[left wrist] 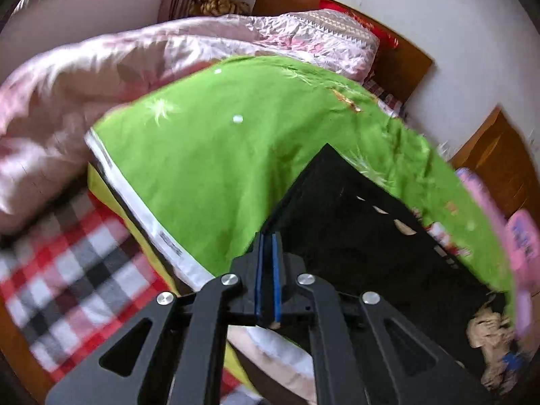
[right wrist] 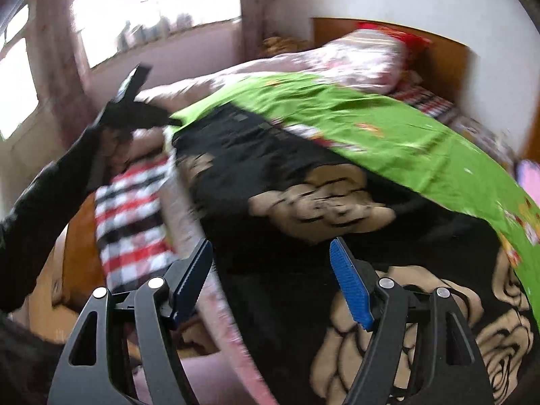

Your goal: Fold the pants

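Observation:
The black pants (left wrist: 337, 229) lie spread on a green sheet (left wrist: 219, 152), one corner pointing away from me. Their near edge runs straight into the tips of my left gripper (left wrist: 269, 236). Its blue pads stand almost together with a dark strip of cloth between them. In the right wrist view the pants (right wrist: 243, 145) blur into a black blanket with beige roses (right wrist: 438, 320), so their outline is unclear there. My right gripper (right wrist: 270, 243) hovers open over that black cloth with nothing between its blue pads (right wrist: 351, 290). A black sleeve (right wrist: 44, 195) reaches in from the left.
The green sheet (right wrist: 388, 128) covers the bed's middle. A pink quilt (left wrist: 101, 67) is heaped behind it, against a wooden headboard (left wrist: 405, 54). A red, black and white checked sheet (left wrist: 67, 270) shows at the bed's left edge. Pink items (left wrist: 519, 233) sit at the right. A bright window (right wrist: 152, 6) is at the far left.

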Tool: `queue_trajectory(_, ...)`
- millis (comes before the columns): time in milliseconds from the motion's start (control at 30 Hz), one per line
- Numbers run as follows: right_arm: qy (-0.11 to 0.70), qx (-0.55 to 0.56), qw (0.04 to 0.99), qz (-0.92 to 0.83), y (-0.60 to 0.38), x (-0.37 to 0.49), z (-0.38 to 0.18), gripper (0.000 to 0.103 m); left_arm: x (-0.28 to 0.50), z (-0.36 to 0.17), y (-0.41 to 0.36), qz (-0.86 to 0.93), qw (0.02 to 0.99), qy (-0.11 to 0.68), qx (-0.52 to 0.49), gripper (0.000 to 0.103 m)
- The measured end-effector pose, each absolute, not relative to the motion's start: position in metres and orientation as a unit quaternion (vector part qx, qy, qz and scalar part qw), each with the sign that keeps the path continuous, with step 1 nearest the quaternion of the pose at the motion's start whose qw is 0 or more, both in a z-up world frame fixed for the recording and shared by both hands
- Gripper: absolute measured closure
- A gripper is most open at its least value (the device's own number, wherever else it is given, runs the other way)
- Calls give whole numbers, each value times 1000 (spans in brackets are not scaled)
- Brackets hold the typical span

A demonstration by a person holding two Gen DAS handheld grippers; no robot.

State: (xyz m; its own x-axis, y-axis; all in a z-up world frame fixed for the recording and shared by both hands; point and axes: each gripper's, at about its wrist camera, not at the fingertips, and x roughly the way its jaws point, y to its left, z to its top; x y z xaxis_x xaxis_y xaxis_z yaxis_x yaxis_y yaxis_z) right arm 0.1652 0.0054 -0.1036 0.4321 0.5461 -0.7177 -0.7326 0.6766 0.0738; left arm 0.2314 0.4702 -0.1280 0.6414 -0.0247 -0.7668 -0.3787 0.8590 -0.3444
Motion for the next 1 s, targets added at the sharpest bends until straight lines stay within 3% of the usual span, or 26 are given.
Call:
queue_trajectory(133, 359, -168, 834, 383, 19, 182, -94, 32, 223, -119, 466, 95, 881, 383, -262, 72)
queue_trajectory(267, 365, -195, 816, 403, 36, 232, -89, 32, 237, -91, 445, 74, 900, 377, -208, 46)
queue_trajectory(367, 383, -214, 792, 424, 48, 267, -102, 37, 257, -84, 429, 53, 907, 385, -165, 40)
queue_trajectory(533, 412, -230, 759, 449, 64, 303, -123, 54, 292, -97, 404, 31, 906, 414, -82, 39)
queue_trajectory(800, 442, -217, 728, 477, 77, 328, -140, 59, 305, -106, 412, 24, 905, 417, -75, 39)
queue_trajectory(833, 450, -217, 719, 483, 79, 328, -145, 72, 305, -107, 413, 25, 905, 420, -70, 39)
queue_trajectory(900, 453, -211, 712, 493, 79, 326, -147, 83, 305, -109, 417, 21, 904, 422, -67, 39)
queue_trajectory(933, 443, -210, 717, 495, 78, 323, -144, 97, 305, -108, 418, 17, 905, 421, -62, 39)
queue_trajectory(1000, 415, -212, 740, 485, 75, 318, -134, 97, 304, -105, 421, 15, 910, 412, -42, 39)
